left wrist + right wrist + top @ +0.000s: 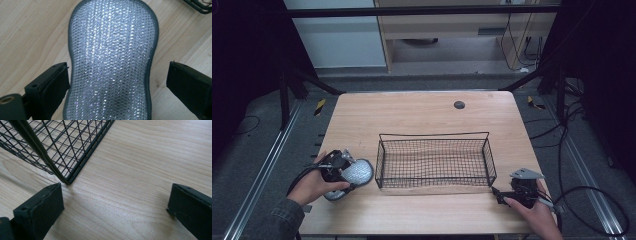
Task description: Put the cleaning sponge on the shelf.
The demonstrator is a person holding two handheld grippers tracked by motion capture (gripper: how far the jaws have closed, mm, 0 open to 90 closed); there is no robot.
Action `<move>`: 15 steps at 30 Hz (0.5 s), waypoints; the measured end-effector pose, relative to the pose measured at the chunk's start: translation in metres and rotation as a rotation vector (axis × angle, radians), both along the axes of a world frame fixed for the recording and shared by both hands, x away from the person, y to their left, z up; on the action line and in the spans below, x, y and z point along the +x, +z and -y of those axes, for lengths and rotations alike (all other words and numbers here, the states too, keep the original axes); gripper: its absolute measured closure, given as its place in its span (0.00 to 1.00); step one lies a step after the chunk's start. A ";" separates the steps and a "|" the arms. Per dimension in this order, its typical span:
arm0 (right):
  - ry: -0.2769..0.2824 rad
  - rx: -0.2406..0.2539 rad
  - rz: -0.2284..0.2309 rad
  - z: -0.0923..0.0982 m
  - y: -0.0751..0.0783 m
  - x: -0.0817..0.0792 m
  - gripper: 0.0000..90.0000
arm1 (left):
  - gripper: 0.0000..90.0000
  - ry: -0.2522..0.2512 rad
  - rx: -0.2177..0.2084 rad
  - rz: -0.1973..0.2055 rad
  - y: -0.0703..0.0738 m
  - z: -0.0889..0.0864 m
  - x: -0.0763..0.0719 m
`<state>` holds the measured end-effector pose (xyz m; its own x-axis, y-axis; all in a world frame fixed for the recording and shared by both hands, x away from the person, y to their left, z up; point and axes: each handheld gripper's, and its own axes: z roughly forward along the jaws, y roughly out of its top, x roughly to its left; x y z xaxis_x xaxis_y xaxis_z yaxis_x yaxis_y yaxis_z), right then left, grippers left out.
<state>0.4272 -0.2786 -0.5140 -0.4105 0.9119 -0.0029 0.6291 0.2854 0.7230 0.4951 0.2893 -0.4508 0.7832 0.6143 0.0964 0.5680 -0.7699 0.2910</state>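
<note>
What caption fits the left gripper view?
Open left gripper straddles a silver scrub pad lying on the wooden table.

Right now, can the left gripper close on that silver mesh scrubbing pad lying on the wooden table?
Probably yes. The left gripper is open, one jaw on each side of the silver mesh scrubbing pad, with nothing between them. The black wire basket stands apart, off to the side.

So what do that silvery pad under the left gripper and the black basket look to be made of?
The pad looks like a scouring sponge covered in shiny woven metallic fabric: it glints in small scales and has a stitched grey edge. The basket seems to be thin wire, painted or coated matte black, since you can see the table through its open grid.
</note>
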 end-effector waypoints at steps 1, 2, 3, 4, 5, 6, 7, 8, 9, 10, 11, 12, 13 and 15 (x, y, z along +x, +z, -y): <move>0.000 0.000 0.000 0.000 0.000 0.000 0.00 | 0.04 0.000 0.000 0.000 0.000 0.000 0.000; -0.002 0.004 -0.003 0.000 0.000 0.000 0.01 | 0.04 -0.007 0.009 -0.001 -0.001 0.001 0.001; -0.002 0.004 -0.003 0.000 0.000 0.000 0.01 | 0.04 -0.010 0.016 -0.004 -0.003 0.002 0.001; 0.000 0.000 0.000 0.000 0.000 0.000 0.01 | 0.05 -0.010 0.019 -0.005 -0.004 0.002 0.002; 0.000 0.000 0.000 0.000 0.000 0.000 0.01 | 0.05 -0.006 0.020 -0.005 -0.005 0.002 0.003; -0.002 0.005 -0.004 0.000 0.000 0.000 0.01 | 0.04 -0.004 0.023 -0.007 -0.006 0.001 0.004; -0.002 0.004 -0.003 0.000 0.000 0.000 0.01 | 0.04 0.001 0.022 -0.007 -0.007 0.001 0.005; -0.001 0.002 -0.001 0.000 0.000 0.000 0.01 | 0.04 0.005 0.018 -0.007 -0.007 0.000 0.006; -0.001 0.002 -0.001 0.000 0.000 0.000 0.01 | 0.04 0.010 0.013 -0.015 -0.008 -0.002 0.007; -0.001 0.003 -0.002 0.000 0.000 0.000 0.01 | 0.04 0.012 0.011 -0.017 -0.009 -0.003 0.008; -0.001 0.003 -0.002 0.000 0.000 0.000 0.01 | 0.04 0.014 0.011 -0.017 -0.010 -0.004 0.009; 0.000 0.003 -0.002 0.000 0.000 0.000 0.01 | 0.04 0.017 0.009 -0.022 -0.011 -0.005 0.010; 0.000 0.003 -0.002 0.000 0.000 0.000 0.01 | 0.04 0.014 0.007 -0.026 -0.012 -0.006 0.010; -0.003 0.012 -0.011 -0.001 0.001 -0.001 0.01 | 0.04 0.018 0.002 -0.033 -0.014 -0.007 0.012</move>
